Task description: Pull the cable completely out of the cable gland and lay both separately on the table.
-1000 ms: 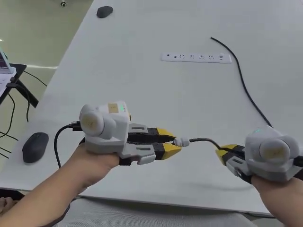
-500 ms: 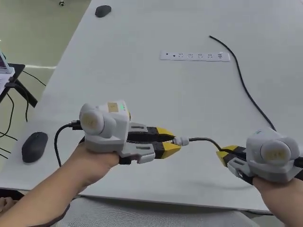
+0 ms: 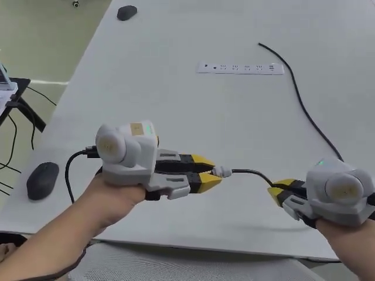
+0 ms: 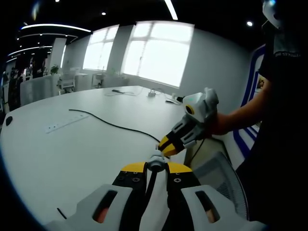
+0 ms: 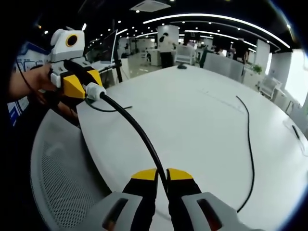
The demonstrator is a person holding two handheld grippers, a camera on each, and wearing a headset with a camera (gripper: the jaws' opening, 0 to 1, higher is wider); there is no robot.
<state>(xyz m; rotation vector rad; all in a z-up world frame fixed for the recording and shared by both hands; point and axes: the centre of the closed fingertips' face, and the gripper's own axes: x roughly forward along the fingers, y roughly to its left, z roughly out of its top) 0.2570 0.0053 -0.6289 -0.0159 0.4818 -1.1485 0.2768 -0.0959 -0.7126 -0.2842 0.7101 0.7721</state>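
Two grippers: the left gripper (image 3: 212, 174) and the right gripper (image 3: 273, 191) hang in the air over the near edge of the table (image 3: 176, 111), tips facing each other and a little apart
Left claw: jaws drawn nearly together, the yellow tips pinching the cable gland (image 3: 221, 172), which pokes out just in front of them
Right claw: jaws closed to a thin slit, with the cable (image 3: 252, 173) clamped between the yellow tips
Task's things: the pale cable gland and the black cable are joined, one cable end seated in the gland; the cable bows across the gap from the gland to the right gripper, and both are off the table surface
Head view adds: the left hand (image 3: 111, 202) and the right hand (image 3: 345, 234) under the grippers; a white power strip (image 3: 240, 68) toward the far edge; a black cord (image 3: 304, 105) running from near the strip's right end toward the near right corner; a dark mouse (image 3: 42, 180) at the near left edge; a second mouse (image 3: 126, 12) by the far left edge
Left gripper view adds: the gland seen end-on between its own tips, the right gripper just beyond it; a dark line runs down the gap between the jaws behind the gland, and whether that is cable I cannot tell
Right gripper view adds: the cable's whole run, rising from its own tips in one curve to the gland at the left gripper; a grey mesh surface (image 5: 57, 183) below the table's near edge
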